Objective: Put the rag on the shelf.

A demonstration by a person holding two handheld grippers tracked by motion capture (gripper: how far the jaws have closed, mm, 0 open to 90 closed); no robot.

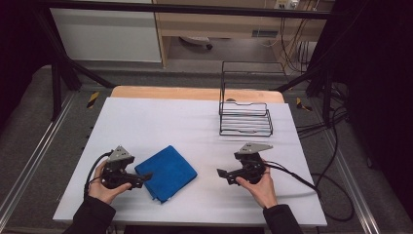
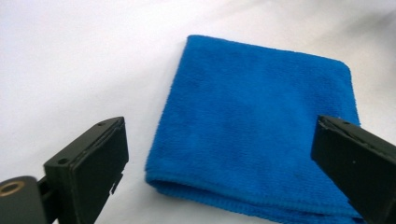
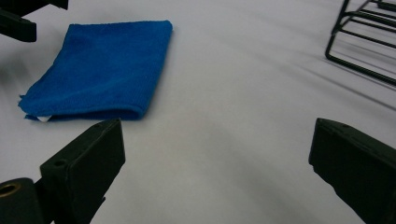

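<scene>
No legible text or labels anywhere.

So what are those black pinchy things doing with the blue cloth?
A person holds a gripper in each hand at a white table. The left gripper sits right at the edge of a folded blue cloth with its jaws wide open, not pinching it. The right gripper is open too, off to the side over bare table, pointing toward the cloth. The cloth lies flat and folded. A black wire rack stands at the far side.

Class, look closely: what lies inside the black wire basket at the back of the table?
The wire basket looks empty; the white table cover shows through its bars. Nothing appears hidden inside.
</scene>
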